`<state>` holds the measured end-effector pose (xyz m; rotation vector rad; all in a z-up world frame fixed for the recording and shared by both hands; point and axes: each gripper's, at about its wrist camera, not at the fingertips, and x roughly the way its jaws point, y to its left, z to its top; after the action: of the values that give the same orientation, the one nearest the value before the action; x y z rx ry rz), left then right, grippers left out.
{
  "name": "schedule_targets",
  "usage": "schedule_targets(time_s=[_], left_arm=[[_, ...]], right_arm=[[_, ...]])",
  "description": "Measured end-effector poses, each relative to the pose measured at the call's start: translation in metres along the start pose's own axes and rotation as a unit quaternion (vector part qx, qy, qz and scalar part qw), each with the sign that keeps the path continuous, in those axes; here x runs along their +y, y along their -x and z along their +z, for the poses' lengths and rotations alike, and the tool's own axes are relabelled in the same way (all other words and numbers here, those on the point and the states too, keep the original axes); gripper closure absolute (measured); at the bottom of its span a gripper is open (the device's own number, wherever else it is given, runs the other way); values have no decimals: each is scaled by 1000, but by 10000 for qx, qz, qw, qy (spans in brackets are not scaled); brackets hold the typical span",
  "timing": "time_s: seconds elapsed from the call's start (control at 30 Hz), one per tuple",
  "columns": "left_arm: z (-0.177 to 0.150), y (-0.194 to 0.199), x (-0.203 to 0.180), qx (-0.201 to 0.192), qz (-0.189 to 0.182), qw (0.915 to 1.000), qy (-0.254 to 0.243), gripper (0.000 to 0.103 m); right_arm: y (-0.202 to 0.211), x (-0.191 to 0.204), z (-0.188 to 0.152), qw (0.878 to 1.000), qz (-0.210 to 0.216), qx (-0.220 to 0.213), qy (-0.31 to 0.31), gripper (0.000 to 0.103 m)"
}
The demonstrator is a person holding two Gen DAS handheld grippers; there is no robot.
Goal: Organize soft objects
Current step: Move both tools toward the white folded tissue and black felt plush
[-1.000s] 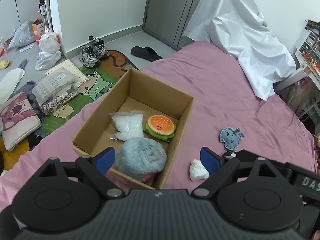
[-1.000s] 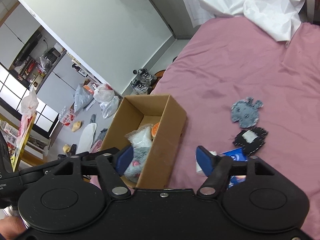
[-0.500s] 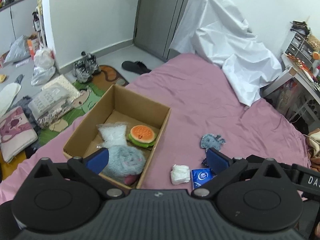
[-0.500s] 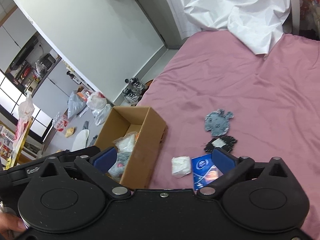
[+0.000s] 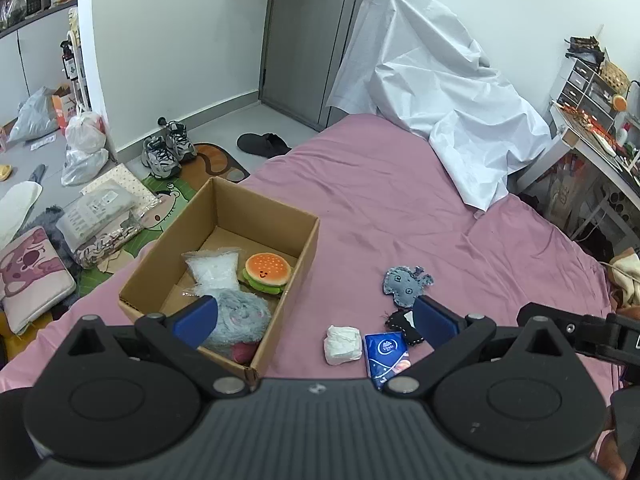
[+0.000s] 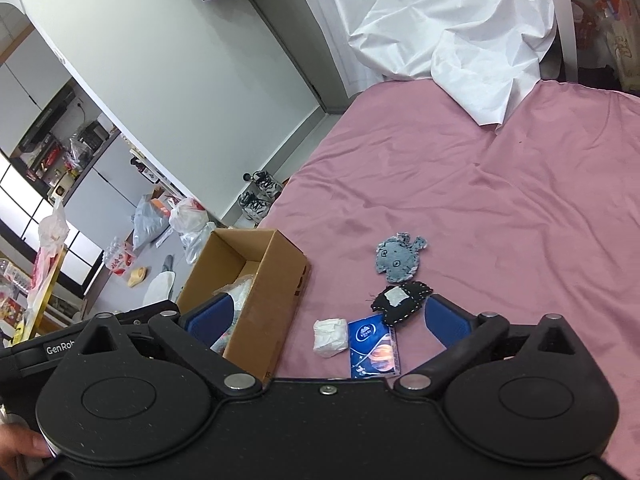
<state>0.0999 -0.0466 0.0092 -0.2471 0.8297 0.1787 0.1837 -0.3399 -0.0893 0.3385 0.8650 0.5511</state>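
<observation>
Now | left tongs [image 5: 316, 316] and right tongs [image 6: 328, 318]: both spread wide, empty, pulled back | fluffy toy [image 5: 240, 316]: in box [image 5: 308, 248]

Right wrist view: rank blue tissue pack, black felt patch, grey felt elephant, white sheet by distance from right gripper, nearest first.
From the right gripper, jaws open:
1. blue tissue pack, just ahead, between the fingers.
2. black felt patch, a little further, towards the right finger.
3. grey felt elephant, beyond the patch on the pink bed.
4. white sheet, far end of the bed.
</observation>
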Motion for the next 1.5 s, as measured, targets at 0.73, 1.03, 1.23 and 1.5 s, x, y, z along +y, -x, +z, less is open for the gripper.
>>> schedule_targets(time_s=[0.73,1.03,1.23,1.5], left_arm=[[-16,-10,-43,158,147,9997,96,1],[-27,-33,-50,273,64,9993,233,3],[-35,-54,-52,404,61,9986,341,5],[-41,-86,-52,592,138,9968,527,19]], right_arm=[[9,-45,-1,9989,3,-16,-461,0],[-1,-63,-4,9961,-75,63,-882,0],[-13,-67,-7,9943,-98,159,-1052,1],[-27,-70,-8,9923,-208,257,-1197,6]])
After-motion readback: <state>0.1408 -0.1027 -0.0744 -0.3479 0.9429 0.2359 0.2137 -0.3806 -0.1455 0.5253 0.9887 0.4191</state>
